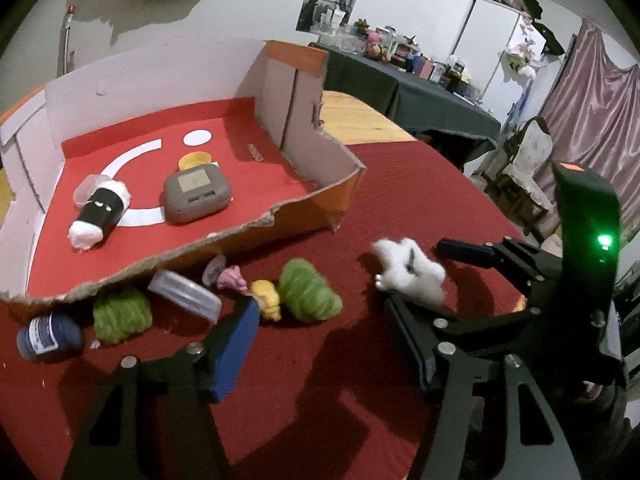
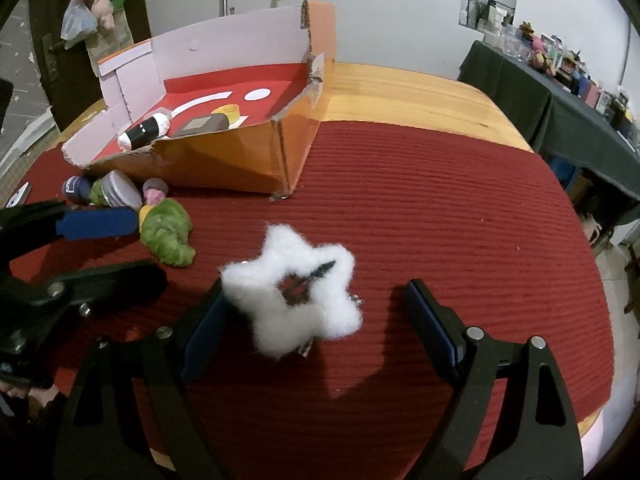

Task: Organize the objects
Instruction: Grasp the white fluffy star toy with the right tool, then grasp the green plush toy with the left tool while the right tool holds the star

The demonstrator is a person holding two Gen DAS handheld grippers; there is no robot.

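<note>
Fluffy white star (image 2: 296, 304): fuzzy fibre, matt. Mat (image 2: 440, 220) under it is ribbed red cloth, table (image 2: 400, 88) glossy varnished wood. Box (image 2: 240, 156): raw torn cardboard, matt. My tongs' pads (image 2: 204, 336): blue, matt; frames black plastic, metal rivets.

White fluffy star (image 2: 298, 294) between spread right tongs (image 2: 320, 320), red cloth (image 2: 440, 220)
</note>
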